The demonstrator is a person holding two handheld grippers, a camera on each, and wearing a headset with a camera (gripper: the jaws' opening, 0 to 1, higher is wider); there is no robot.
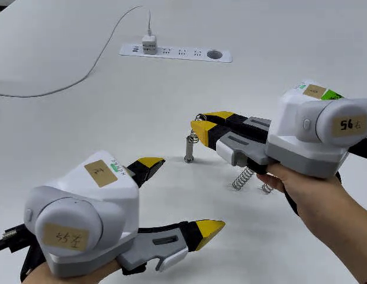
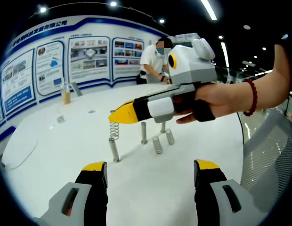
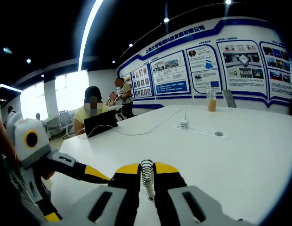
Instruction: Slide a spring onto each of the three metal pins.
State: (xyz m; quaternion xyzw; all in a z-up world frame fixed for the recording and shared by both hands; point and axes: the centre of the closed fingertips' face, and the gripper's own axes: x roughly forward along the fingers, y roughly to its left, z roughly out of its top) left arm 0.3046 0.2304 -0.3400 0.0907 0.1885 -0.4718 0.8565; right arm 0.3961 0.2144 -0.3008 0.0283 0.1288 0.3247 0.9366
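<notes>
1. Handling: judging the spring (image 3: 147, 170) as light, bouncy, easily bent; taking it gently by the side coils near the top.
2. Pinching this spring between the nearly shut jaws of the right gripper (image 1: 198, 122), hanging it upright over one pin (image 1: 189, 151).
3. Holding the left gripper (image 1: 180, 194) well apart, jaws spread wide, gripping nothing.
4. Noting two more springs (image 1: 244, 176) lying on the table (image 1: 112, 130).
</notes>
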